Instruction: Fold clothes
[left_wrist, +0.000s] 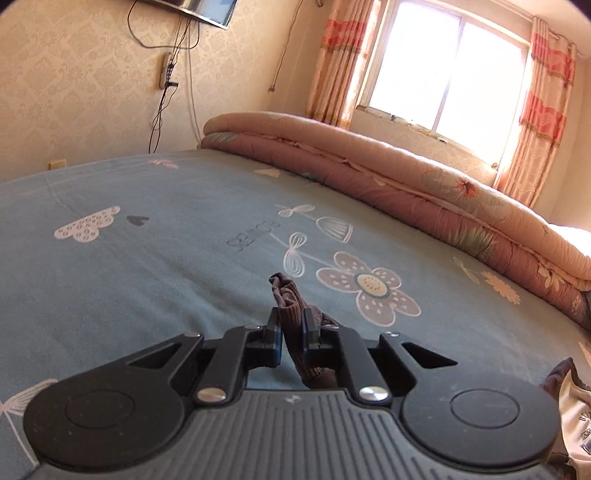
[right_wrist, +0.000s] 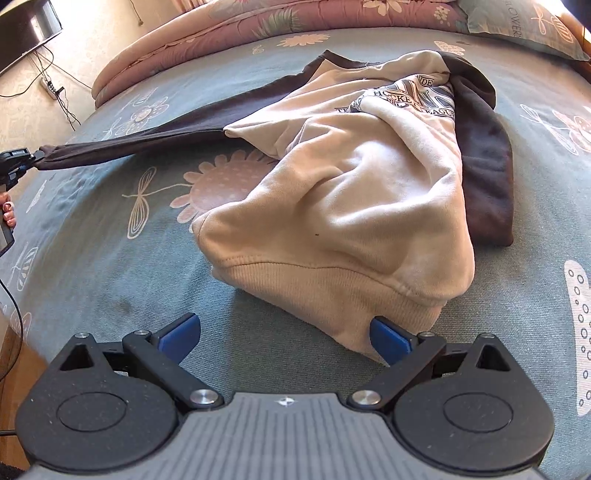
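Sweatshirt (right_wrist: 343, 192) lay rumpled on bed (right_wrist: 110, 258), unfolded. Left gripper (left_wrist: 292, 325) clamped its brown sleeve cuff (left_wrist: 286, 295), pulled out; right gripper (right_wrist: 284, 332) gaped wide, empty, at hem (right_wrist: 332, 295).

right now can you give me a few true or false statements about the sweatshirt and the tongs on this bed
1. The left tongs are shut on the dark sleeve cuff. True.
2. The right tongs are clamped on the ribbed hem. False: they are open, just short of the hem.
3. The sweatshirt hangs in the air. False: its cream body rests on the blue bedsheet.
4. The held sleeve is stretched out to one side. True.
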